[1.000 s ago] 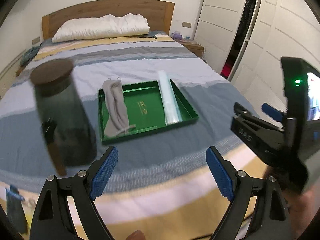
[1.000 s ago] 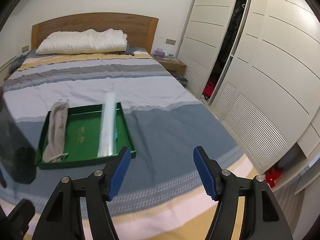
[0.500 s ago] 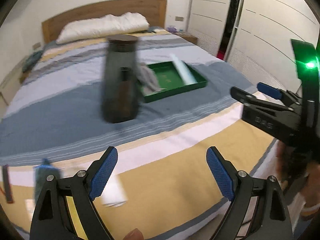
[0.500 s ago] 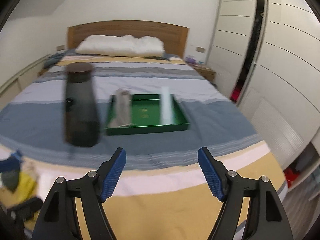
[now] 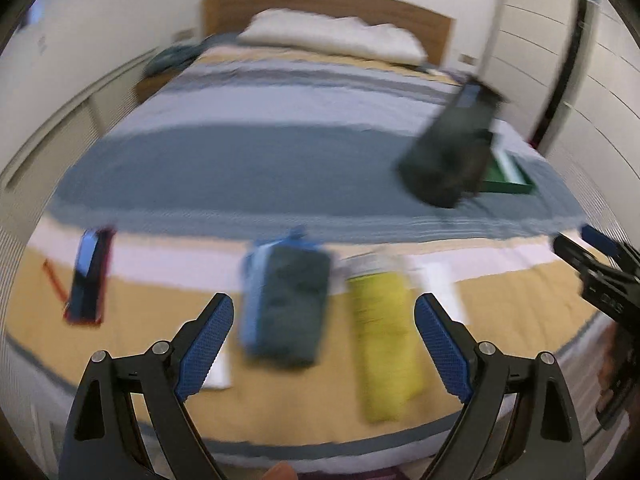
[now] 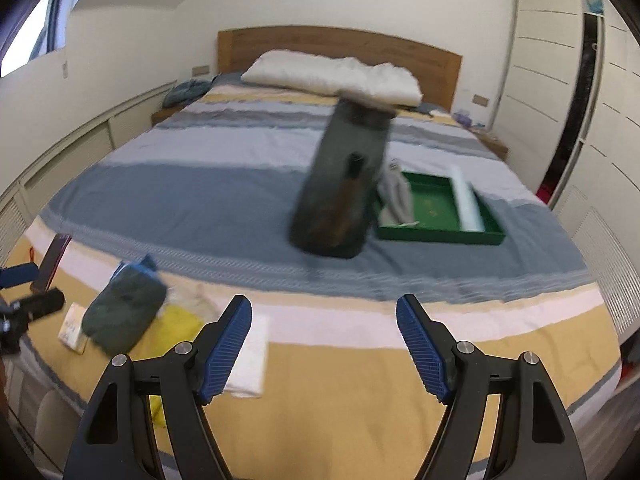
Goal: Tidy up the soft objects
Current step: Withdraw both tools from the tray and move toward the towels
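Both pairs of tongs hang over the foot of a bed [image 6: 224,208] covered with a blue, white and yellow striped spread, and both views are smeared by motion. The left tongs [image 5: 323,340] stand apart with nothing between the blue ribbed pads; the right tongs [image 6: 324,344] likewise stand apart and empty. On the yellow band at the foot of the bed lies a folded dark grey-green cloth bundle with a light blue edge [image 5: 286,308], and just beside it on its right a folded yellow cloth [image 5: 384,340]; in the left wrist view both sit between the left pads, lower than them on the spread. A flat white folded cloth [image 6: 250,354] lies next to the yellow one. Further left a dark phone-like slab with a red edge [image 5: 90,276] rests on the spread, apart from the cloths. Towards the middle of the bed stands a tall dark translucent jar with a brown lid [image 6: 344,184], with a shallow green rectangular tray [image 6: 440,234] just beyond it. In the tray lie a grey fabric pouch [image 6: 396,196] at the left side and a white rolled tube [image 6: 466,198] at the right side. A white pillow [image 6: 332,76] rests against the wooden headboard [image 6: 340,44].
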A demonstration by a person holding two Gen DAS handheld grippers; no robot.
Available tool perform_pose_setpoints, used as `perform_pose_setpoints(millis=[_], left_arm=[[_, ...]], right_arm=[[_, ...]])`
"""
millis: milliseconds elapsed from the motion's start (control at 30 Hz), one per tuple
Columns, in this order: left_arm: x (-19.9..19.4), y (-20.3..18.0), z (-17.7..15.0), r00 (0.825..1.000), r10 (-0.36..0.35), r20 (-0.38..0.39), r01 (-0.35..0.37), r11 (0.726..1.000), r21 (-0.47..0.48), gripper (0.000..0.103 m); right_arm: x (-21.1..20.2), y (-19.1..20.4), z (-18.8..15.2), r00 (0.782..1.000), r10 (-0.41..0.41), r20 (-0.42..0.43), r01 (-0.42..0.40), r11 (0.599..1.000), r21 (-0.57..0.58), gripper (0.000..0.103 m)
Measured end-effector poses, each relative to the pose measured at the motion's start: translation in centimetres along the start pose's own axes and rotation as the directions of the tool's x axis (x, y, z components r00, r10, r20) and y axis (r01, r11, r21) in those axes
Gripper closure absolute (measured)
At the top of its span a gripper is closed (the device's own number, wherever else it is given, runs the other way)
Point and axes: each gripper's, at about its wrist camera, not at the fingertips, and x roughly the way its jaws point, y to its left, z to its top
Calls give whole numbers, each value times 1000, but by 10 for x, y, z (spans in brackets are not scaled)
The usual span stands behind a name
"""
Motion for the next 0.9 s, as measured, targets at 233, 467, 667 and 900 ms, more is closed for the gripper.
perform_pose_setpoints(millis=[233, 467, 667, 900], left_arm=[[6, 84, -13, 996, 77, -37, -80, 993, -85, 14], [3, 108, -22, 997, 38, -64, -45, 994, -102, 1], [14, 86, -24, 996, 37, -87, -43, 996, -72, 1], [57, 45, -16, 986, 39, -163, -38, 999, 9, 1]], right_arm=[[20, 26, 7, 998, -18, -58, 15, 999, -42, 28], [47, 40, 2, 993, -5, -114, -1, 999, -47, 28], [73, 45, -9, 988, 6, -154, -20, 996, -90, 28], [98, 42, -22, 982, 47, -184, -63, 995, -79, 28]])
